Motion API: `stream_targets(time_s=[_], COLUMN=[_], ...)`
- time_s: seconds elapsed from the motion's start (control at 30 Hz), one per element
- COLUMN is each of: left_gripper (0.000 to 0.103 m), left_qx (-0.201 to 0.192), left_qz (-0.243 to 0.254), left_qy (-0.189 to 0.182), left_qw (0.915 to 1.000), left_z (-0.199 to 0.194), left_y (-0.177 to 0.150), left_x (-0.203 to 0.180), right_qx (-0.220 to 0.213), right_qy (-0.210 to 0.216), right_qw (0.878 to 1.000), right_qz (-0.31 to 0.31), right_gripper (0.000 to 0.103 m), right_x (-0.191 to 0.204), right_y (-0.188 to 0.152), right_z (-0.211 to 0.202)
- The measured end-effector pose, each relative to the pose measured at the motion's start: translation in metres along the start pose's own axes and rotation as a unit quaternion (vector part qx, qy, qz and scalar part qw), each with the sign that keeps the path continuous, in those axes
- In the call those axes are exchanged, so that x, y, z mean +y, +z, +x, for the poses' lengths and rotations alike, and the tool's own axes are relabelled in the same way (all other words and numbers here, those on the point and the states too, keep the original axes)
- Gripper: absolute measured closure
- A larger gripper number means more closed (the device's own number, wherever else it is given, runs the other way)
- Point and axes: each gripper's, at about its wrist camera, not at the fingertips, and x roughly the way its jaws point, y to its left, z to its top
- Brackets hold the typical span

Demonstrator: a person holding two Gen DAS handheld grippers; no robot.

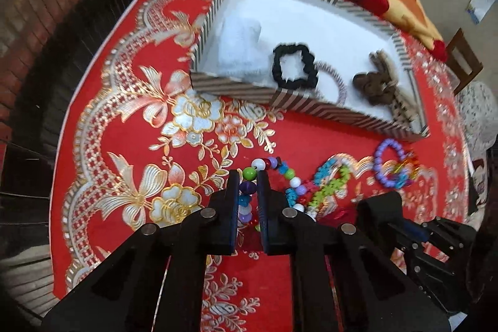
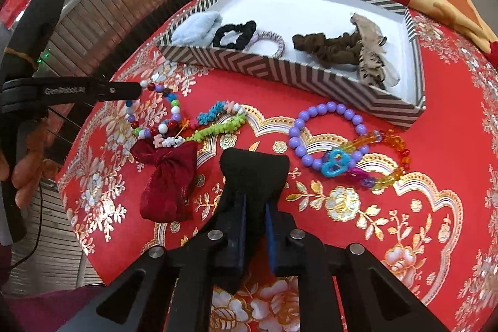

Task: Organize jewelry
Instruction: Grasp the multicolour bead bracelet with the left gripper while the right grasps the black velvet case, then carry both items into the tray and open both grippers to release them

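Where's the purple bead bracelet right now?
In the right wrist view, the round purple bead bracelet lies on the red tablecloth, right of centre, just in front of the striped tray, overlapping the rainbow plastic chain beside it.

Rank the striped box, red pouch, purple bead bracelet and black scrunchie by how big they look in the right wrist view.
1. striped box
2. red pouch, though nearer the camera
3. purple bead bracelet
4. black scrunchie, farther away
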Motion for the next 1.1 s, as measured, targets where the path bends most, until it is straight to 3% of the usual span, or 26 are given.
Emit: stream_targets(time_s=[0.53, 0.87, 1.1], left_gripper=[0.093, 0.093, 0.093], left_qx=[-0.055, -0.077, -0.087], left_qz=[-0.011, 0.005, 0.02], left_qy=[-0.012, -0.009, -0.004], left_qw=[0.9983, 0.997, 0.996], left_z=[-0.067, -0.079, -0.073], left_y=[0.006, 0.03, 0.06], left_x=[0.004, -0.01, -0.025], right_qx=[-0.065, -0.096, -0.11], right_qy=[0.019, 0.016, 0.008], right_qw=[0.998, 0.995, 0.994], right_qz=[0.005, 0.014, 0.02], right_gripper=[0.095, 0.095, 0.095], right_x=[-0.004, -0.016, -0.028], right_y=[0.015, 0.047, 0.087], right_z=[-0.053, -0.068, -0.063])
